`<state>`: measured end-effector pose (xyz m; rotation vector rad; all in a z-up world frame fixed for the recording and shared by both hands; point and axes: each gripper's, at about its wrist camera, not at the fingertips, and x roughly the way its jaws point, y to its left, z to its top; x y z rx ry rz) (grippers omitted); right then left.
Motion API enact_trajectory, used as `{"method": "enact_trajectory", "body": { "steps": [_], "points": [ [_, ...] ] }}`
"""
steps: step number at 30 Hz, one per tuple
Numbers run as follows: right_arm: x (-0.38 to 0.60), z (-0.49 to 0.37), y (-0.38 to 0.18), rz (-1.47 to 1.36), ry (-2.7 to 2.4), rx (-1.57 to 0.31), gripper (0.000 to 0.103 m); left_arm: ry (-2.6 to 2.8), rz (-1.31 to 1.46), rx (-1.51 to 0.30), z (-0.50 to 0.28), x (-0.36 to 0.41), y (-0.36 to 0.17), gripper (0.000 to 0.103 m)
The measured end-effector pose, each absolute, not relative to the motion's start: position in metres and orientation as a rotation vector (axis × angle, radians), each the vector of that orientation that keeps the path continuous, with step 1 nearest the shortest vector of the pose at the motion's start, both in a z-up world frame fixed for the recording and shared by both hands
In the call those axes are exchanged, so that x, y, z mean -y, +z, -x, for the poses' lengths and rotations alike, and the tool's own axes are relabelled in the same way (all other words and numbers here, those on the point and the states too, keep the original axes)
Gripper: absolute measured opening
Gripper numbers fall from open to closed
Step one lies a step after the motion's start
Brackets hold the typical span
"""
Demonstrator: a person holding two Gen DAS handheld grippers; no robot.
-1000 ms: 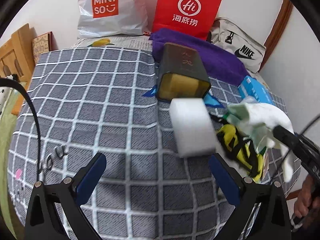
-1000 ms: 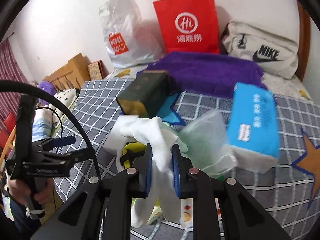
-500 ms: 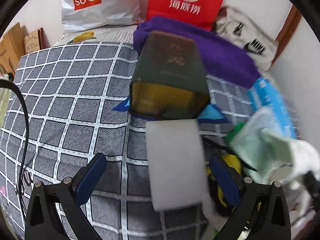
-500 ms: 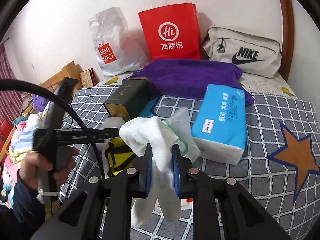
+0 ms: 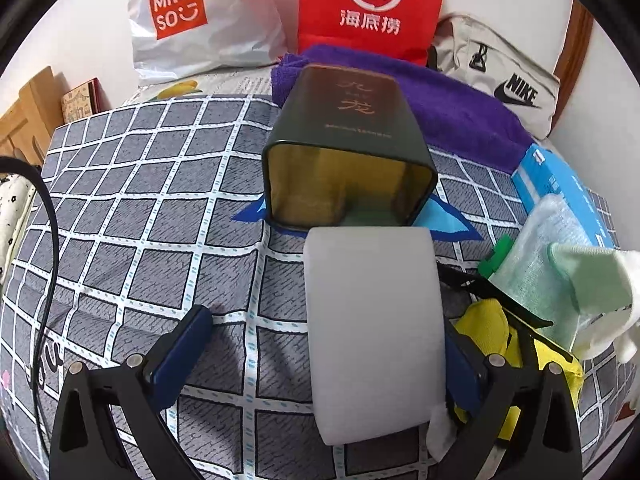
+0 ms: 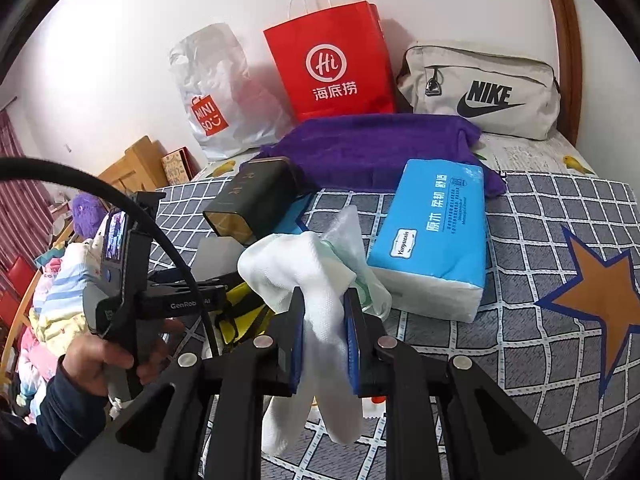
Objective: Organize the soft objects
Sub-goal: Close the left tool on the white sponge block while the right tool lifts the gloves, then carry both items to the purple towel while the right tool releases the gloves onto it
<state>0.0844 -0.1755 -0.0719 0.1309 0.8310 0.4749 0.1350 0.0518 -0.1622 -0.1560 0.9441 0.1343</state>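
our right gripper (image 6: 323,340) is clamped on white socks (image 6: 320,280), lifted above the checked bedspread (image 6: 540,344), their ends hanging below the blue pads. under them lie a clear bag (image 6: 352,232) and a yellow pouch (image 6: 240,312). our left gripper (image 5: 326,354) stands wide open around a white sponge block (image 5: 374,332) on the bedspread; the right pad is just beside the block, the left one apart. a dark tin (image 5: 348,152) lies on its side at the block's far end, mouth facing us. a blue tissue pack (image 6: 436,240) lies near a purple towel (image 6: 380,148)
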Motion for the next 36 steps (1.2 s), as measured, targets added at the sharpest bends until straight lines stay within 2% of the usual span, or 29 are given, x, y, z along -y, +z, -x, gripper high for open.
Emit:
{"method": "enact_trajectory", "body": {
  "steps": [4, 16, 18, 20, 21, 36],
  "points": [
    [0.176, -0.084, -0.071, -0.152, 0.480, -0.833, 0.018, 0.136, 0.159, -0.888, -0.129, -0.051, -0.164, 0.103],
    [0.175, -0.084, -0.076, -0.174, 0.477, -0.849, 0.018, 0.142, 0.171, -0.869, -0.124, -0.052, -0.163, 0.101],
    [0.175, -0.084, -0.077, -0.176, 0.476, -0.851, 0.018, 0.122, 0.159, -0.863, -0.122, -0.050, -0.160, 0.089],
    [0.176, -0.084, -0.076, -0.181, 0.476, -0.850, 0.018, 0.065, 0.151, -0.860, -0.119, -0.047, -0.154, 0.059],
    [0.175, -0.083, -0.076, -0.177, 0.474, -0.848, 0.018, 0.035, 0.150, -0.862, -0.117, -0.045, -0.150, 0.051],
    [0.176, -0.086, -0.056, -0.157, 0.467, -0.835, 0.018, -0.024, 0.170, -0.862, -0.104, -0.058, -0.091, 0.052]
  ]
}}
